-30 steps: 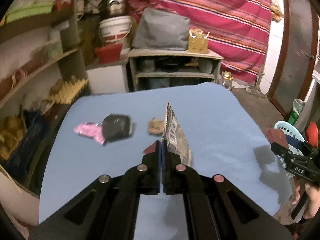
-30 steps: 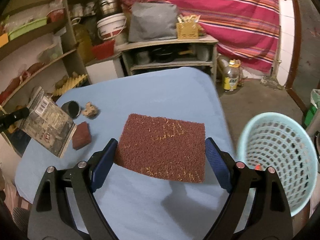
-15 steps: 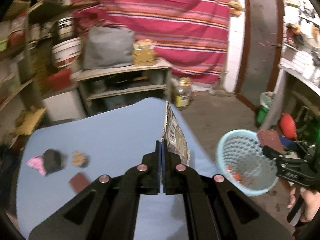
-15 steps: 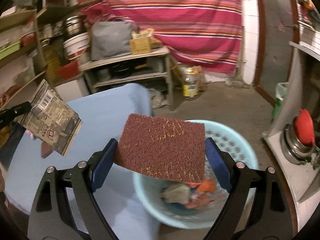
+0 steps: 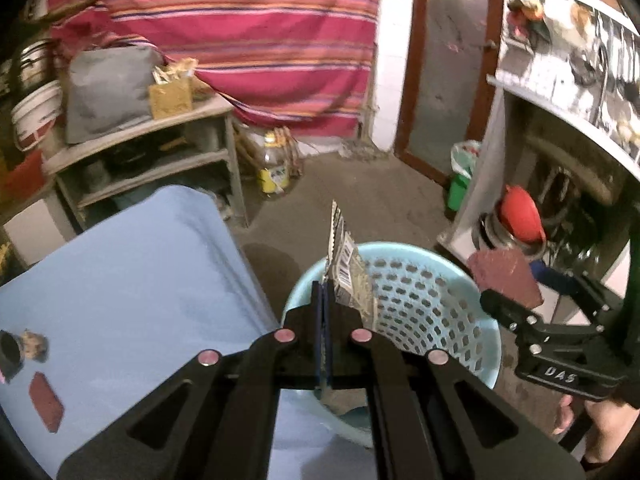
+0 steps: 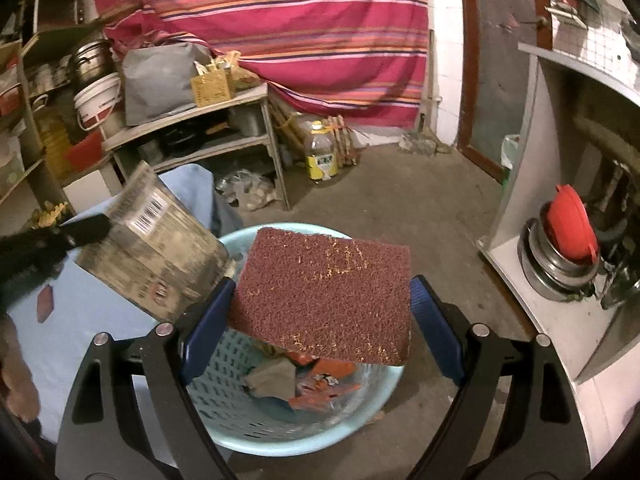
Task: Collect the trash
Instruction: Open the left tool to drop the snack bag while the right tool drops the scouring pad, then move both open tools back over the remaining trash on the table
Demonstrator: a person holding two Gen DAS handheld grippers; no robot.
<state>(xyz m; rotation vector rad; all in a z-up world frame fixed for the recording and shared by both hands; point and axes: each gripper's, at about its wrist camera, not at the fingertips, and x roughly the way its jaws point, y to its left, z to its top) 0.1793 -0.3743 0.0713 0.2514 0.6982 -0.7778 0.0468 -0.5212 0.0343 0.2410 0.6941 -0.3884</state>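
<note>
My left gripper (image 5: 324,294) is shut on a grey foil wrapper (image 5: 350,276) with a barcode, which it holds over the near rim of the pale blue basket (image 5: 424,296). My right gripper (image 6: 322,320) is shut on a maroon scouring pad (image 6: 324,288), gripped by its two side edges above the basket (image 6: 360,436). The basket holds orange and grey scraps. In the right wrist view the wrapper (image 6: 156,248) and the left gripper (image 6: 86,230) come in from the left. In the left wrist view the right gripper (image 5: 516,300) and the pad (image 5: 502,276) hang at the basket's right.
The blue-covered table (image 5: 140,280) lies left of the basket and bears a small maroon piece (image 5: 46,400), a brown lump (image 5: 34,344) and a black round thing (image 5: 10,354). A white counter (image 6: 532,264) with a red-lidded pot (image 6: 568,240) stands at the right. A shelf unit (image 6: 208,120) and a bottle (image 6: 320,152) are behind.
Both grippers have swung right, from over the table to above the basket, each still carrying its item. The wrapper now hangs close beside the scouring pad.
</note>
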